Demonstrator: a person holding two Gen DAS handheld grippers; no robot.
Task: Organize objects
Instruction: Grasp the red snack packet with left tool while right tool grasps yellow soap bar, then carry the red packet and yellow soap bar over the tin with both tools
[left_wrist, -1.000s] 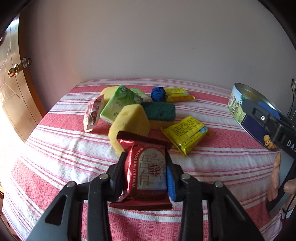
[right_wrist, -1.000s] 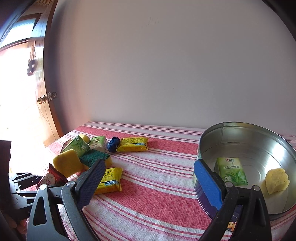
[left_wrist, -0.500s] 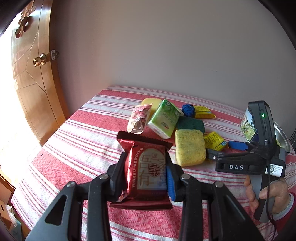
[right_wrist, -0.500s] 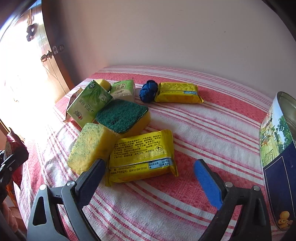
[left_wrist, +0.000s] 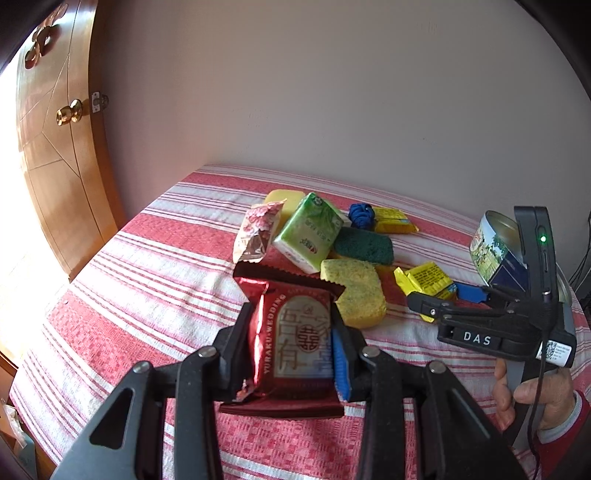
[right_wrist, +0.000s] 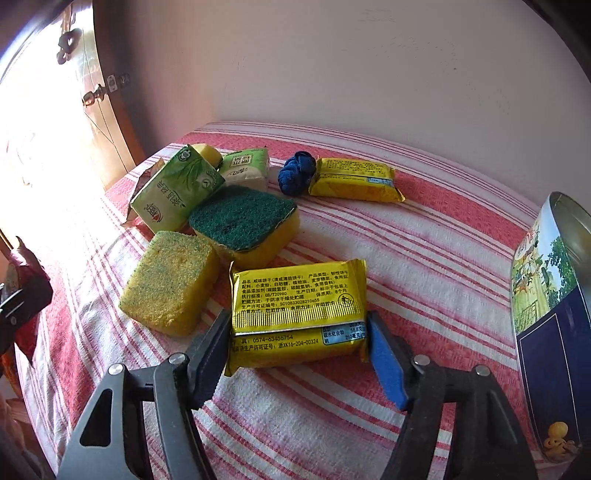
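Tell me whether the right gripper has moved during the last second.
Yes. The right gripper swung left from the metal tin and down to the tablecloth; its fingers now straddle a yellow packet.

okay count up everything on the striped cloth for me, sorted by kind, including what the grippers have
Yellow snack packets: 2, one between the right gripper's fingers, one at the back
Red snack packet: 1, in the left gripper
Pink foil packet: 1
Green tissue packs: 2
Sponges: 3
Blue yarn ball: 1
Tin: 1
Total: 11
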